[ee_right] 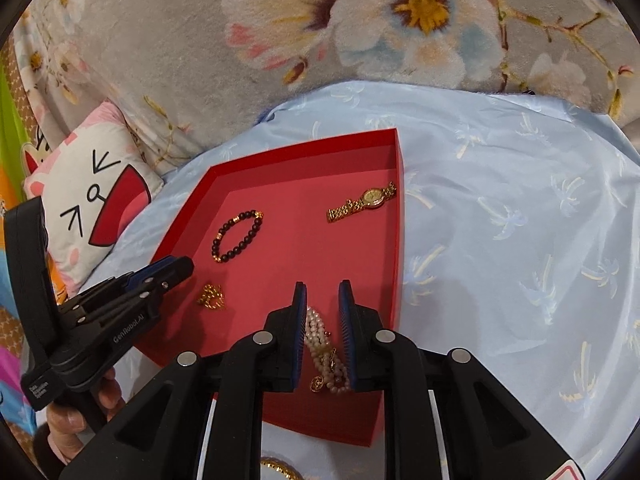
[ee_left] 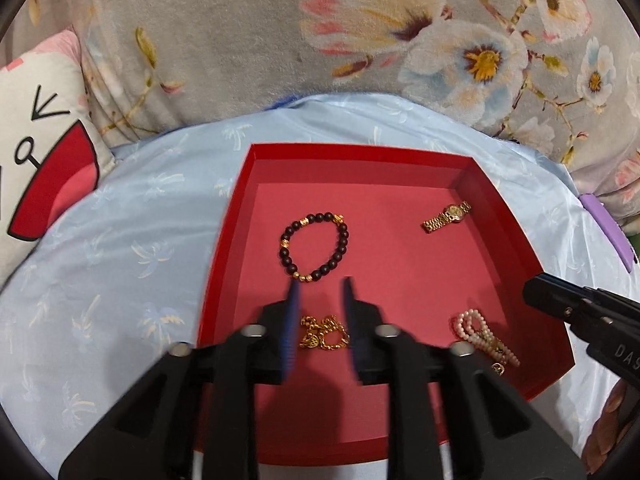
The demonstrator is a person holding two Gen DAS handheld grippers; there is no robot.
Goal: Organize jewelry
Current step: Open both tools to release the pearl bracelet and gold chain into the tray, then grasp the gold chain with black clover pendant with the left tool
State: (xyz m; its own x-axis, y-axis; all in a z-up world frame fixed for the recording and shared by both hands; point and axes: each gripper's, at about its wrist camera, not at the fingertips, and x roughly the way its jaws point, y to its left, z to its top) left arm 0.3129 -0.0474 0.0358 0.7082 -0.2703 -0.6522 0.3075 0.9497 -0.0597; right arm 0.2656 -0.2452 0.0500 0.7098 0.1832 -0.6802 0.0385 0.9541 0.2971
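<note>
Four pieces of jewelry lie in a red tray (ee_left: 476,184) on a pale blue cloth (ee_left: 120,240), with a gripper over each near piece.

Taking the tray as the landmark and going left to right: the dark beaded bracelet (ee_left: 314,246) with gold spacers sits left of the tray's middle; the left gripper (ee_left: 322,292) hangs just nearer than it, jaws parted, with the gold chain (ee_left: 323,334) lying on the tray floor between them, untouched. The gold wristwatch (ee_left: 446,217) rests by the tray's far right corner. Near the tray's near right wall lies the pink pearl bracelet (ee_right: 326,352), between the slightly parted fingers of the right gripper (ee_right: 323,298); whether the pads press it I cannot tell.
</note>
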